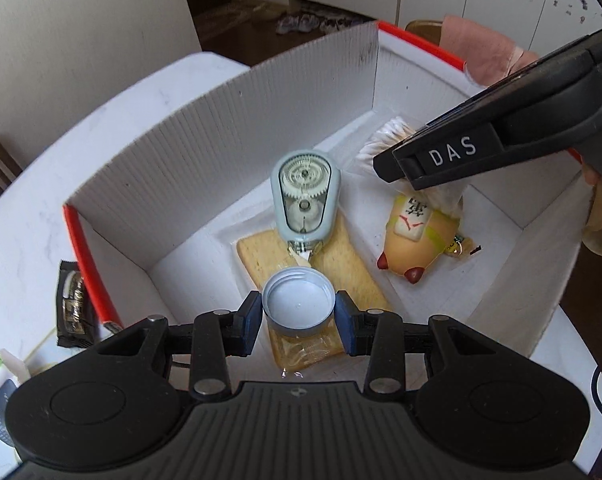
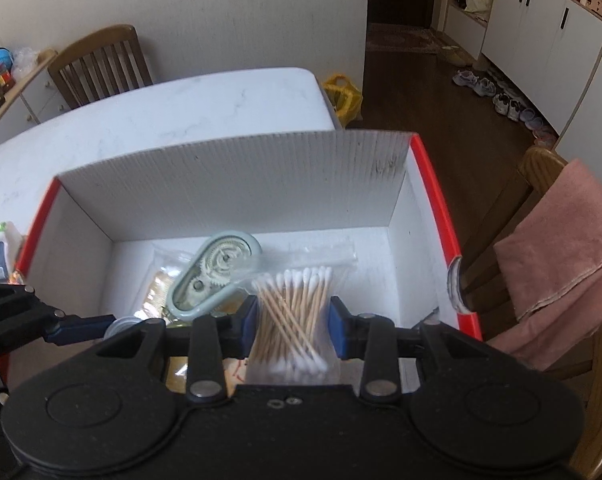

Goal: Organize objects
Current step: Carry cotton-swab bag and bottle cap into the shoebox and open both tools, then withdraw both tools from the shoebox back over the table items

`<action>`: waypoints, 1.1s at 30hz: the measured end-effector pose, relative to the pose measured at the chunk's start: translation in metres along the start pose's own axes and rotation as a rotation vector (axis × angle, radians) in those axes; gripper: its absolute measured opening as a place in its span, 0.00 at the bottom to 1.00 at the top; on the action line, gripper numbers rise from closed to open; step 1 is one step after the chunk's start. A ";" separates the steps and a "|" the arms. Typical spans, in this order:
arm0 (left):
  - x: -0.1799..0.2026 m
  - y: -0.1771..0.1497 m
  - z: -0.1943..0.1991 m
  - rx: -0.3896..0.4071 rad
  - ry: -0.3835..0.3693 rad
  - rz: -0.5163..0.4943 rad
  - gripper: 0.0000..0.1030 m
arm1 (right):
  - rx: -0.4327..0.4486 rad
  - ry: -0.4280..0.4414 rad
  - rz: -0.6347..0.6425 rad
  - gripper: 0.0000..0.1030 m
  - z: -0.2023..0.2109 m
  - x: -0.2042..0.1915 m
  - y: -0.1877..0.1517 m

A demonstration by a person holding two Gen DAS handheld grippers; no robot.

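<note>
Left gripper [image 1: 298,317] clamps an upturned cap [image 1: 299,307] low over the cracker [image 1: 301,276] near the box's [image 1: 221,128] front wall; right gripper [image 2: 294,316] pinches a swab bag [image 2: 297,308] toward the red right edge. Both seem mid-placement; next, release. Bare floor remains by the right wall; tape dispenser [image 1: 305,196] and toy [image 1: 417,236] crowd the middle

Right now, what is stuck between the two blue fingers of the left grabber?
A bottle cap, open side up, squeezed between the left gripper pads over the box. The left wrist view shows it.
</note>
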State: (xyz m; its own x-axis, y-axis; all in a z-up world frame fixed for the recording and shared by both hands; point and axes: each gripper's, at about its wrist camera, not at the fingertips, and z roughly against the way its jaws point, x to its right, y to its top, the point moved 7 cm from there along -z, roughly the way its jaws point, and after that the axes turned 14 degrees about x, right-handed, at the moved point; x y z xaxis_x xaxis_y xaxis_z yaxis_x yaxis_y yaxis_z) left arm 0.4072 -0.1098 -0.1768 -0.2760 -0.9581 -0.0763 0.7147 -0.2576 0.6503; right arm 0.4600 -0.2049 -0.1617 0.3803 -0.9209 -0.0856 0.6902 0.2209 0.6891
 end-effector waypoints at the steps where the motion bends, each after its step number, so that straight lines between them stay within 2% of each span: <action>1: 0.000 0.000 -0.002 -0.008 -0.001 0.005 0.37 | -0.003 0.001 -0.003 0.34 -0.001 0.001 -0.001; 10: 0.001 -0.002 -0.010 -0.053 -0.012 0.031 0.38 | -0.023 -0.005 0.012 0.37 -0.006 0.003 -0.002; 12: 0.000 -0.002 -0.010 -0.058 -0.010 0.035 0.43 | -0.023 -0.004 0.014 0.37 -0.005 0.004 -0.001; 16: 0.003 0.000 -0.007 -0.039 -0.009 0.016 0.54 | -0.023 -0.008 0.028 0.39 -0.003 0.004 -0.001; 18: 0.004 0.001 -0.005 -0.031 -0.005 0.015 0.58 | -0.020 -0.012 0.035 0.48 -0.002 0.005 -0.002; 21: 0.005 0.001 -0.001 -0.021 -0.008 0.025 0.59 | -0.008 -0.007 0.042 0.56 0.003 0.005 -0.001; 23: 0.005 0.003 0.003 -0.011 -0.012 0.033 0.59 | 0.001 -0.007 0.049 0.58 0.008 0.004 0.000; 33: -0.005 0.013 0.042 0.092 -0.043 0.097 0.59 | 0.058 0.041 0.052 0.59 0.045 -0.001 0.010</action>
State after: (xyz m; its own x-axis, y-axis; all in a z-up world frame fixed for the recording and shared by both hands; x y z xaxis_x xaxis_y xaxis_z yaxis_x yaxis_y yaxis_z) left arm 0.3912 -0.1029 -0.1365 -0.2371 -0.9713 0.0211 0.6778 -0.1498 0.7198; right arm 0.4383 -0.2160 -0.1221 0.4401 -0.8947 -0.0770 0.6325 0.2480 0.7338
